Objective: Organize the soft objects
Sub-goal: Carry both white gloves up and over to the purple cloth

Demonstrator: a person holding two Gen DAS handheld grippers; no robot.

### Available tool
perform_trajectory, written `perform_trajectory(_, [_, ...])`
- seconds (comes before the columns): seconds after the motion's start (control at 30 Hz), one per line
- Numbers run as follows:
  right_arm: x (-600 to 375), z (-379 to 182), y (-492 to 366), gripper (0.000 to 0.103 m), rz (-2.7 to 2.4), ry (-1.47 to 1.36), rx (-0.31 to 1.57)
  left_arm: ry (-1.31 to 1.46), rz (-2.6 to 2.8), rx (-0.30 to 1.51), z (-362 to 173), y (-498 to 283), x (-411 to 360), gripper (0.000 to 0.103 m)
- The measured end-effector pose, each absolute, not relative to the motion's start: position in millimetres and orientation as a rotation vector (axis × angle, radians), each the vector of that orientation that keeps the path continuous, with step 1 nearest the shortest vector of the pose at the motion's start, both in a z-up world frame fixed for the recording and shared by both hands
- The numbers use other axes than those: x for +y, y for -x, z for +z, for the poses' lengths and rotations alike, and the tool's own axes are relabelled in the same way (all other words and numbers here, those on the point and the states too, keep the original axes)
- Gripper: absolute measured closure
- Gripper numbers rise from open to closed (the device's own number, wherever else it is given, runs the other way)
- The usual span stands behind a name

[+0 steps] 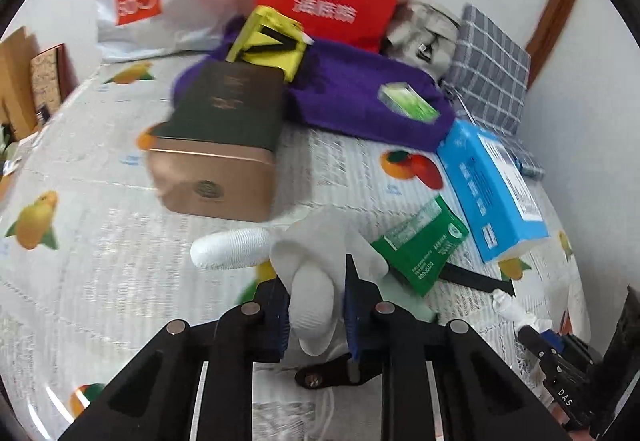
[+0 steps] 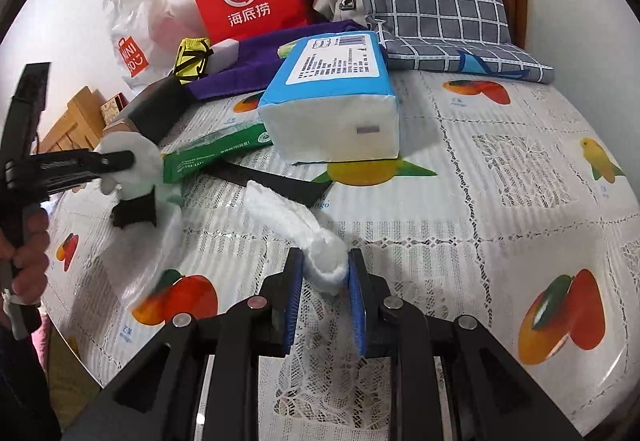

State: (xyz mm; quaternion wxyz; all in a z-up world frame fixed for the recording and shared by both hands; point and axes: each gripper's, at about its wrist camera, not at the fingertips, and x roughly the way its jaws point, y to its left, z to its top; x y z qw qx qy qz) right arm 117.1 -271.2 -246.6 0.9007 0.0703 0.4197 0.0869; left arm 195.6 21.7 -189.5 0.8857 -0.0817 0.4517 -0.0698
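Tablecloth: tissue pack beyond glove.

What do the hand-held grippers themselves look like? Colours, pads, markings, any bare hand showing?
Both match: matte black angular linkage arms with round silver pivot pins and ribbed blue pads on the fingers. The left hand-held gripper and right hand-held gripper show no cables. In the left view the right unit's body bears white lettering "DAS". The person's bare hand grips a black handle; no sleeve visible.
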Motion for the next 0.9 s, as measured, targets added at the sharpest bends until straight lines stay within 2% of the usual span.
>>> perform_trajectory(0.9, [-261, -181, -110, 0.081, 0.118, -0.109, 0.804, 0.309, -0.120, 0.792, -126, -167, 81, 0.084])
